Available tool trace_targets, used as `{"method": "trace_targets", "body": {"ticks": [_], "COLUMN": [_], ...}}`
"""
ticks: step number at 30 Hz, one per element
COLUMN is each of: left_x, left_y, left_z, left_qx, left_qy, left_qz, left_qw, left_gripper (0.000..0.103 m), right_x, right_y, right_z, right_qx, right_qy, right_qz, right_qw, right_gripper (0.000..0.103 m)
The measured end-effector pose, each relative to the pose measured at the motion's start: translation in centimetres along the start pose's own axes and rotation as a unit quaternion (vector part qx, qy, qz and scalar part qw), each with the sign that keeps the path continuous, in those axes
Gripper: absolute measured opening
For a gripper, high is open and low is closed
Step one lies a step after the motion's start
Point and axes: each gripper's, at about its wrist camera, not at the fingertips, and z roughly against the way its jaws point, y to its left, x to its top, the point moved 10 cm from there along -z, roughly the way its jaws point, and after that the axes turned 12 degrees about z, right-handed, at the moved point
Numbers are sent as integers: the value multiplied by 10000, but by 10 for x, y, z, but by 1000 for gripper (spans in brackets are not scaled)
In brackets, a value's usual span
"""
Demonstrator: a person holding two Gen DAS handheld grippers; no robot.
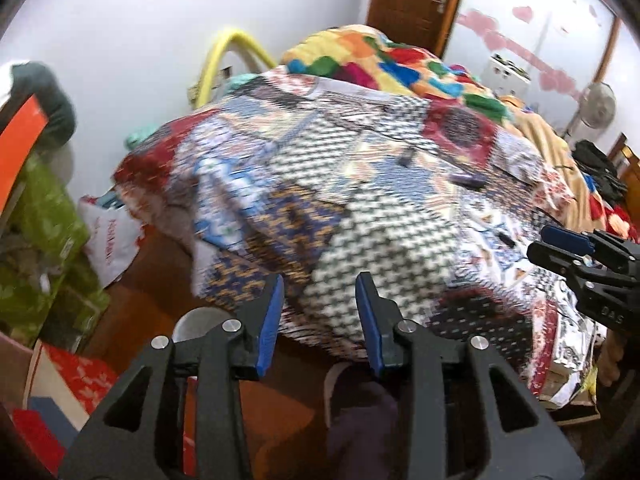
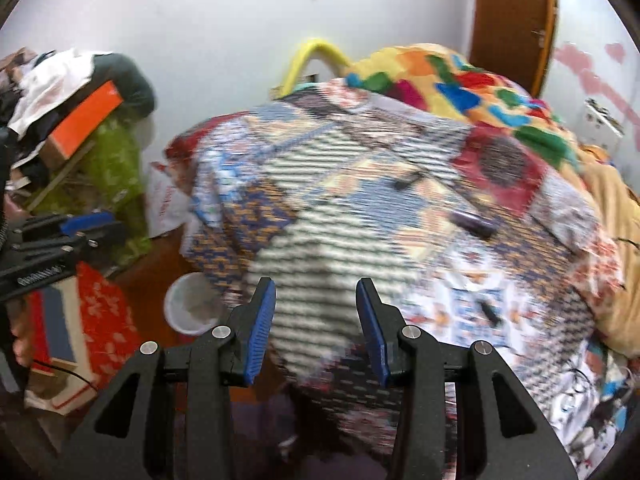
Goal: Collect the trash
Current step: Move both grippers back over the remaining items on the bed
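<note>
Quick count. Two grippers: the left gripper (image 1: pixel 320 280) and the right gripper (image 2: pixel 316 284). Each has two blue pads (image 2: pixel 260 320) with nothing between them.

Ahead of the jaws:
- one patchwork bedspread (image 2: pixel 360 160)
- three small dark bits lying on it, too blurry to name: a far one (image 2: pixel 408 180), a middle one (image 2: pixel 474 222), and a near one (image 2: pixel 490 312) off to the right
- one rainbow blanket (image 2: pixel 460 88), further out
- one yellow hoop (image 2: pixel 316 50)
- one wooden door (image 2: pixel 512 12)

Left of the jaws:
- one white cup (image 2: pixel 192 304)
- one white plastic bag (image 1: pixel 108 236)
- one orange box (image 2: pixel 86 120)

Far right of the left jaws: one fan (image 1: pixel 598 106).
</note>
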Motion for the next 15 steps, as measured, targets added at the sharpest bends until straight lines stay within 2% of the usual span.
{"method": "trace_targets", "body": {"ticks": [8,15], "left_x": [1,1], "left_y": [-74,-109], "left_z": [-43,-91], "left_qx": [-225,-288], "left_qy": [286,509], "left_qz": [-485,-660], "left_qw": [9982,9961], "left_gripper": [39,39], "right_x": [-56,-96], "right_y": [-103,-162], "right_z": [-10,-39], "right_qx": [-534,-673], "right_qy": [362,796], "right_qz": [-720,-1060], "right_qw": [9953,9889], "right_gripper": [38,38]}}
